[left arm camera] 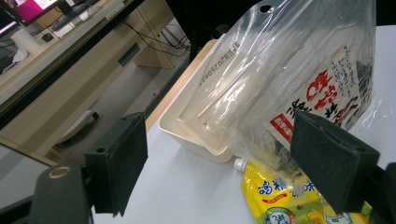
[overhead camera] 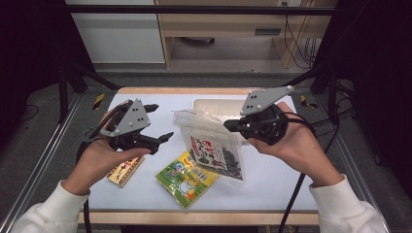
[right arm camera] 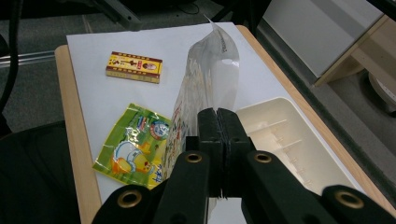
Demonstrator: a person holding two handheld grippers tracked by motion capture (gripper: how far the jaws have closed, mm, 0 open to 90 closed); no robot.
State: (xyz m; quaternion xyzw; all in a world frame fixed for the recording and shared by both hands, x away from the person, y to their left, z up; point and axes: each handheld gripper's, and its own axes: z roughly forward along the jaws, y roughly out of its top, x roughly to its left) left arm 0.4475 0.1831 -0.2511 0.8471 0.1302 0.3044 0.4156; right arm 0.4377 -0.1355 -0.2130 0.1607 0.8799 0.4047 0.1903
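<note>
Sleeved forearms come in from the bottom corners of the high view, and between them, low in the frame's middle, a yellow-green pouch (overhead camera: 187, 178) lies flat on the white counter (overhead camera: 272, 179), with a small yellow box (overhead camera: 126, 170) just left of it. Up a step, at centre left, the left tool (overhead camera: 162, 122) hangs released, nothing between its jaws, pointing toward the middle. Dead centre hangs the clear snack bag (overhead camera: 214, 145), its lower edge down by the pouch and its upper right side clenched in the right tool (overhead camera: 229, 125), jaws pressed together on the film at centre right. Behind the bag, upper centre, sits a cream tray (overhead camera: 206, 103). From the left gripper view the bag's upper part leans over that tray.
</note>
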